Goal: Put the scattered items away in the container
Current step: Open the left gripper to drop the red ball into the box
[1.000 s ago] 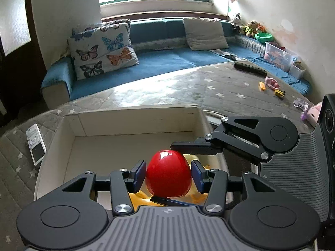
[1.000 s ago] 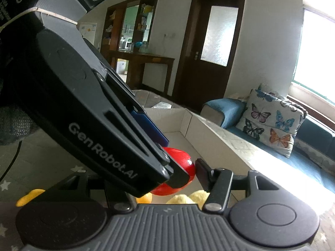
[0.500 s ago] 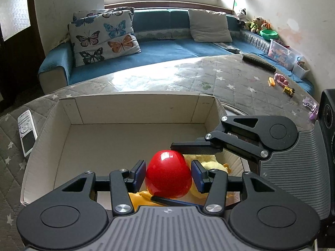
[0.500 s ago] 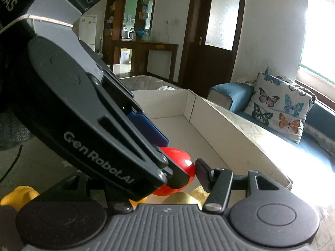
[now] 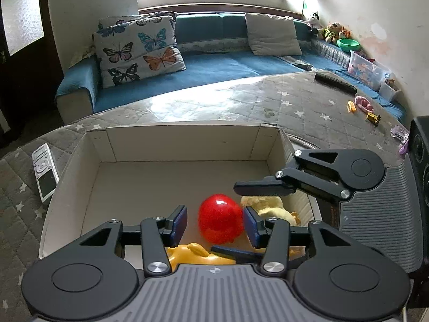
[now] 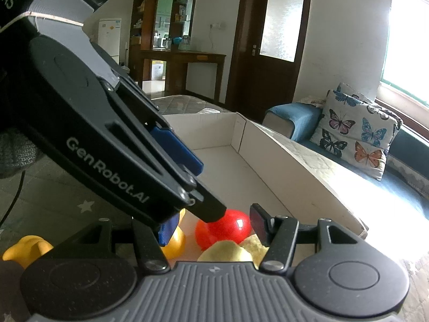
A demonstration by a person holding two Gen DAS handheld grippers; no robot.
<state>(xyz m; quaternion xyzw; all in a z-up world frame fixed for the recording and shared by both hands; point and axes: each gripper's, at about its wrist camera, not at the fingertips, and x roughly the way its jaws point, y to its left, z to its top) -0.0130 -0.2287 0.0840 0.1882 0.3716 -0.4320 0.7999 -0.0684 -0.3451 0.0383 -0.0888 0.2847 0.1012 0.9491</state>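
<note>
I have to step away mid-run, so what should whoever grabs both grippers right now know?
Left gripper: open, red ball lies loose between its pads inside the white box.
Right gripper: open, nothing held, reaching over the box's corner.
Done: ball, yellow plush and yellow duck are in the box.
Left: small toys on the far table; another yellow toy outside the box.

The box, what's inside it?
In the box lie a red ball, a pale yellow plush and a yellow duck. The left gripper hides the near corner.
</note>
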